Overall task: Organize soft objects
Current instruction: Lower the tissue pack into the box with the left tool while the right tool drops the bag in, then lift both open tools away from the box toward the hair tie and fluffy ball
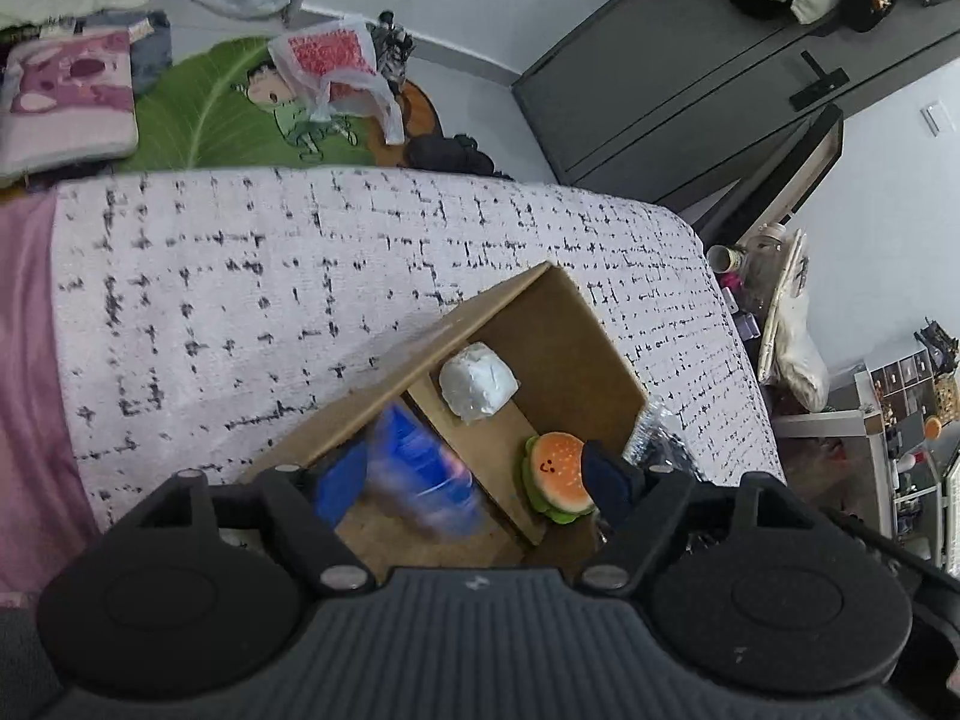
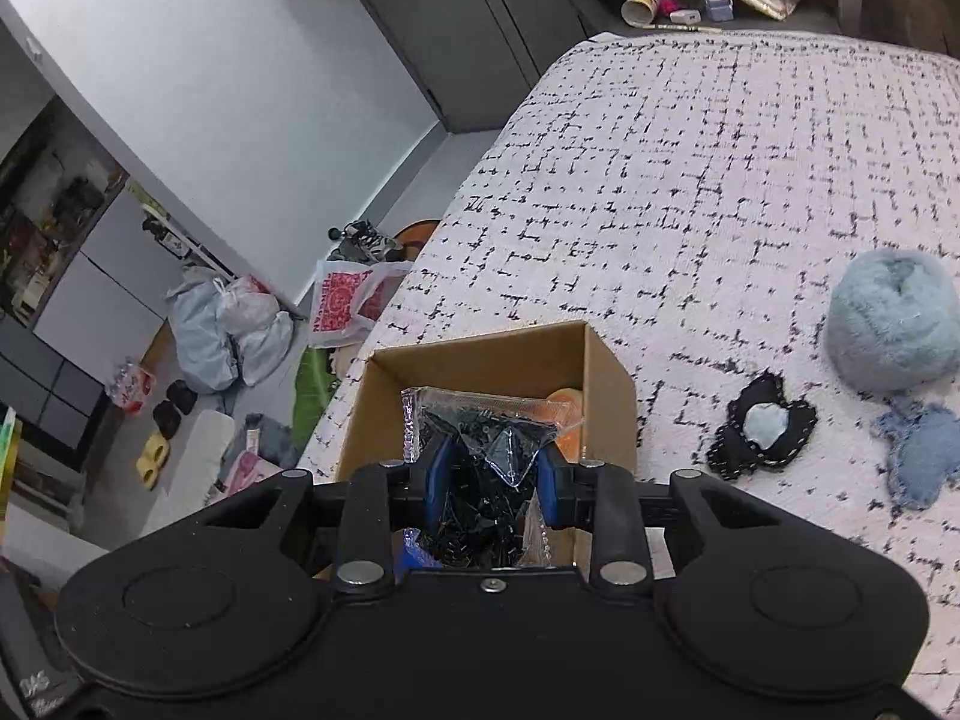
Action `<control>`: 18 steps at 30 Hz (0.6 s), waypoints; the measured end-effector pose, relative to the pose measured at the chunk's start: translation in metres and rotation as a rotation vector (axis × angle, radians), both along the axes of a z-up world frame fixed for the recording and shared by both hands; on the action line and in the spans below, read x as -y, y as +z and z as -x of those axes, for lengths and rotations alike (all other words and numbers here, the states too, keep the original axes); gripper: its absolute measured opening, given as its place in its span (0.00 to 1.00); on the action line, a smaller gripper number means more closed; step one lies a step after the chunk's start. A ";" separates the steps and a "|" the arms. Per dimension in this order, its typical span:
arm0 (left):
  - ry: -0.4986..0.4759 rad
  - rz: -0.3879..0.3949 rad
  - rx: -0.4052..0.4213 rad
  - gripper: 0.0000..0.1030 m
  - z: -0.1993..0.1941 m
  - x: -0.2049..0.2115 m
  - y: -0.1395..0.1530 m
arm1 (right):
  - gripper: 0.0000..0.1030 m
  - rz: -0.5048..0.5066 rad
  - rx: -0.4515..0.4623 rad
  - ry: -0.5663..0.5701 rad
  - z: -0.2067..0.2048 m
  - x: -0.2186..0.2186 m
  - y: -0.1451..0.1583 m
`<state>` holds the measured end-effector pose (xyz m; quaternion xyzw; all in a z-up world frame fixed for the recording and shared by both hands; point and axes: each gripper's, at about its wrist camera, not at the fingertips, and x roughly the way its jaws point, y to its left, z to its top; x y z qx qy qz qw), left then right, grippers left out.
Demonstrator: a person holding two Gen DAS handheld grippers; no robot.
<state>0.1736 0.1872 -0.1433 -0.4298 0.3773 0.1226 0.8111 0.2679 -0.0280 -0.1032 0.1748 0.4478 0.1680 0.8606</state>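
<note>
Over the cardboard box point(image 2: 498, 354), the right gripper point(image 2: 495, 480) pinches a clear packet point(image 2: 480, 420) (presumably to drop in); the left gripper point(image 1: 474, 480) hangs wide, empty, a blurred blue object below it.

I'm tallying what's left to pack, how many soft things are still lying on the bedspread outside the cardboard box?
3, all right of the cardboard box in the right wrist view: a fluffy blue ball, a black patch beside it, and a denim scrap below the ball. More may lie out of frame.
</note>
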 end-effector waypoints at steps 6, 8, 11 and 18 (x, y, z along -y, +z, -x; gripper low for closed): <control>0.013 -0.035 -0.005 0.75 0.008 0.001 0.010 | 0.70 -0.023 0.001 -0.017 -0.004 0.001 0.004; 0.010 -0.040 -0.011 0.75 0.008 0.002 0.012 | 0.72 -0.011 0.028 -0.022 0.000 0.006 0.010; 0.019 -0.073 -0.021 0.78 0.009 0.008 0.017 | 0.82 -0.005 0.036 -0.030 0.008 0.020 0.018; 0.003 -0.177 0.011 0.86 0.013 0.034 0.030 | 0.87 0.056 0.055 -0.053 0.026 0.057 0.029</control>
